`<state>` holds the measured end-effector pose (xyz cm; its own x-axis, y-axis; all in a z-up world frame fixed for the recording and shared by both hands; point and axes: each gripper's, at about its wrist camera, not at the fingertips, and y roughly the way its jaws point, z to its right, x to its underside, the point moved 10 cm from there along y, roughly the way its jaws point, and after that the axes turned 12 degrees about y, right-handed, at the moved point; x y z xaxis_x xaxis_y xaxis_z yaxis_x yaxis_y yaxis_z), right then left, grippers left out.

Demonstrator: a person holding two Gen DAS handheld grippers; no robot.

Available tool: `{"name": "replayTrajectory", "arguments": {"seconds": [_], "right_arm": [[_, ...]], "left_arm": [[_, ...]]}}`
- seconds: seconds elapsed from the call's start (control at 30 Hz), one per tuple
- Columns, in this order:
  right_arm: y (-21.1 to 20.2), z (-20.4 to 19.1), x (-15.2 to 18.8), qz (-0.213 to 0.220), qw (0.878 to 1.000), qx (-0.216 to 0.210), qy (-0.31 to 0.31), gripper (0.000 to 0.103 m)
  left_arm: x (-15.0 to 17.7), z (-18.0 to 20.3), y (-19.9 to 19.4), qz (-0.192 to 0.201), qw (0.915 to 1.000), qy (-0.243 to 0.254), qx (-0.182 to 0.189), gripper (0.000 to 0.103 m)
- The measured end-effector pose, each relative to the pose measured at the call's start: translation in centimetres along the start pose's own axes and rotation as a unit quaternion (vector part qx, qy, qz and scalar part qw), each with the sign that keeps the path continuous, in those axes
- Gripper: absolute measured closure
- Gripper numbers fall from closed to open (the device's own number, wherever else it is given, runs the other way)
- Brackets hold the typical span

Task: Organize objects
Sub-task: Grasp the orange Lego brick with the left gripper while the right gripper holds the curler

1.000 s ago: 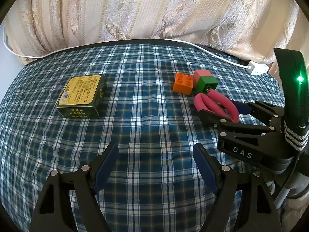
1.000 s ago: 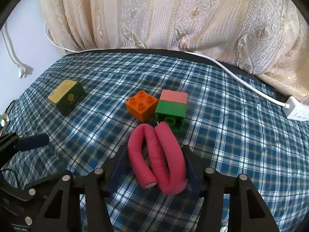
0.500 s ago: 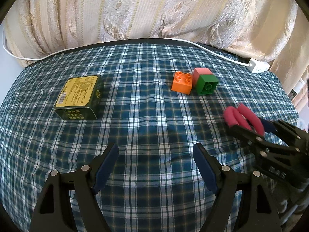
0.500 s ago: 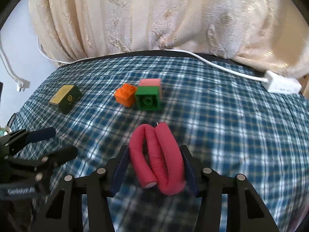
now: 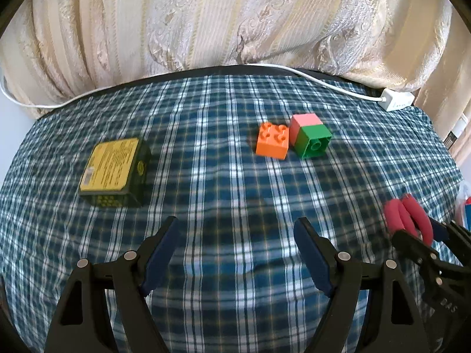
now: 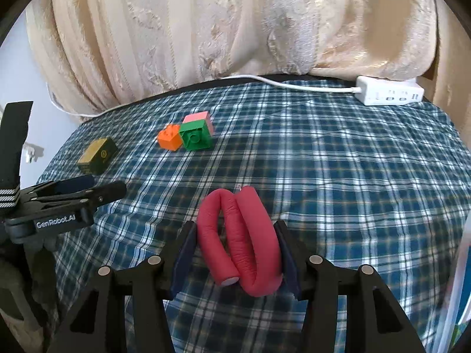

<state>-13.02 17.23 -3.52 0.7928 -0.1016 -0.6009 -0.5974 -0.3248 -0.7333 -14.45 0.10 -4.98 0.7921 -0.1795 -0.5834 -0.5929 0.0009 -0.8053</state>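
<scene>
My right gripper (image 6: 235, 244) is shut on a folded pink foam roller (image 6: 240, 235), held above the plaid cloth; the same roller (image 5: 407, 214) shows at the right edge of the left wrist view. My left gripper (image 5: 237, 250) stands open over bare cloth with nothing between its fingers. An orange brick (image 5: 272, 139) lies beside a pink-and-green brick pair (image 5: 310, 138) at the centre back. A dark green box with a yellow label (image 5: 114, 170) lies to the left. From the right wrist view the bricks (image 6: 191, 136) and the box (image 6: 98, 154) are far to the left.
A white power strip (image 6: 390, 94) with its cable (image 5: 323, 81) lies at the table's back right edge. A cream curtain (image 5: 235, 20) hangs behind the table. A pale container edge (image 6: 459, 279) shows at the far right of the right wrist view.
My right gripper has carried the pink roller to the right, away from the bricks, toward the table's right side. The left gripper has stayed in place and open.
</scene>
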Motion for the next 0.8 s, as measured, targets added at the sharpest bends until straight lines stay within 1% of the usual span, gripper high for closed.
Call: {"name": "replayTrajectory", "arguments": {"seconds": [0.13, 0.3, 0.57, 0.8], "right_arm": [[0.0, 0.2, 0.0, 0.004, 1.0, -0.003, 0.007, 0.047], [-0.1, 0.5, 0.0, 0.005, 1.0, -0.013, 0.019, 0.047], [0.1, 0.5, 0.2, 0.0, 0.999, -0.025, 0.026, 0.047], [0.2, 0.4, 0.3, -0.005, 0.999, -0.031, 0.028, 0.047]], "left_arm": [[-1.3, 0.1, 0.7, 0.005, 0.9999, 0.01, -0.011, 0.023], [-2.8, 0.1, 2.1, 0.004, 0.9999, 0.008, -0.009, 0.023], [-5.2, 0.9, 4.2, 0.01, 0.9996, 0.023, -0.014, 0.023], [-6.2, 0.7, 5.5, 0.007, 0.9996, 0.024, -0.014, 0.034]]}}
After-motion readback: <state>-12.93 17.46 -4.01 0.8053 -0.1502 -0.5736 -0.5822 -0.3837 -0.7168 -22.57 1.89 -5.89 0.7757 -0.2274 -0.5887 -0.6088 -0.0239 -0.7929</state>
